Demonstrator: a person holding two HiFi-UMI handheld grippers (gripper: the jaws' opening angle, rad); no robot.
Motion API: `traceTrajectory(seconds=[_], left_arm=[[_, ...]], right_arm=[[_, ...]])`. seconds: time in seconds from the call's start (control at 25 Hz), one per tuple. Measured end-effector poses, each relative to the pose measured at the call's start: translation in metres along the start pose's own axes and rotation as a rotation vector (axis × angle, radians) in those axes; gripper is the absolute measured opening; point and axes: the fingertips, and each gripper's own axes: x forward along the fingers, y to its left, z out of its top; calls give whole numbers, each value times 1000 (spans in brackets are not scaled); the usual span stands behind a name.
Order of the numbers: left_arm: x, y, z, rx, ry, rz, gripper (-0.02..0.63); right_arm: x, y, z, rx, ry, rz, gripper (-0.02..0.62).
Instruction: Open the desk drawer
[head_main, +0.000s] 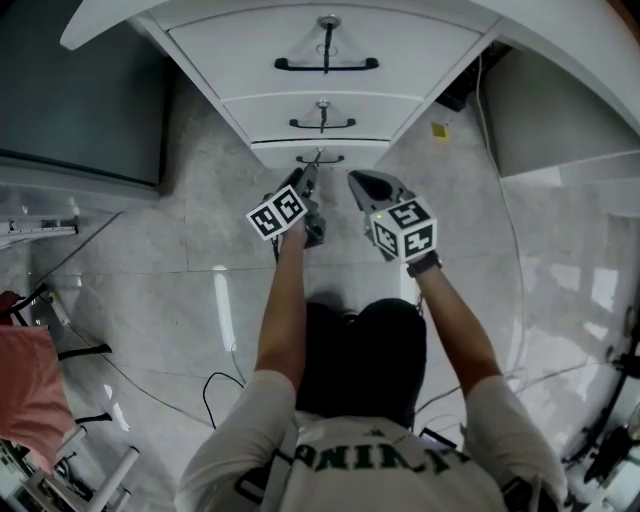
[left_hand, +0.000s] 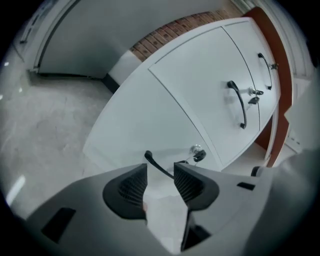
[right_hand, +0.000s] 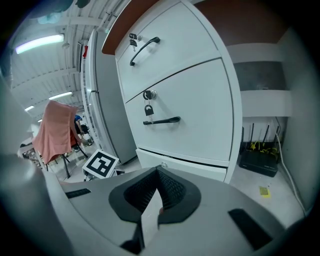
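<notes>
The desk drawer (head_main: 285, 152) is the lowest of three in a white drawer unit (head_main: 300, 60), and its front lies flush with the two fronts above it, so it looks shut. We take this drawer unit as our landmark. The grey tiled floor (head_main: 150, 300) spreads in front of the unit and on both sides of it. The white worktop (head_main: 110, 25) lies above the unit. A person in a white shirt (head_main: 350, 460) is in front of the unit, with both arms stretched toward it.

The left hand-held gripper (head_main: 305, 185) is just in front of the lowest front of the unit. In the left gripper view its jaws stand wide apart, and the black handle (left_hand: 150, 158) of the desk drawer runs between them; the pads do not press on it. The right hand-held gripper (head_main: 365, 185) hangs beside the left one, also in front of the unit but apart from it. In the right gripper view its jaws meet at the tips and nothing is between them. A small key (left_hand: 198, 152) sits in the lock just above the handle.
</notes>
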Motion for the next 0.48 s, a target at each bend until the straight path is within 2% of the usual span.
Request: traceTrajectory(seconds=[0.12,0.2,0.4,0.48], left_arm=[[8,3,4,-127,-34,-48,155],[11,3,6,-182,-52,-75,155],[20,1,3,-238,-60,-96,152],[21,2,2,-270,-65,-105,111]], right_arm=[[-1,-6,-3,64,2,-2,2],[-2,-10,-3,87,0,-4,2],[-4,-17,-1,127,-6,-13,2],[-5,-18,0,141,-13,-16,2]])
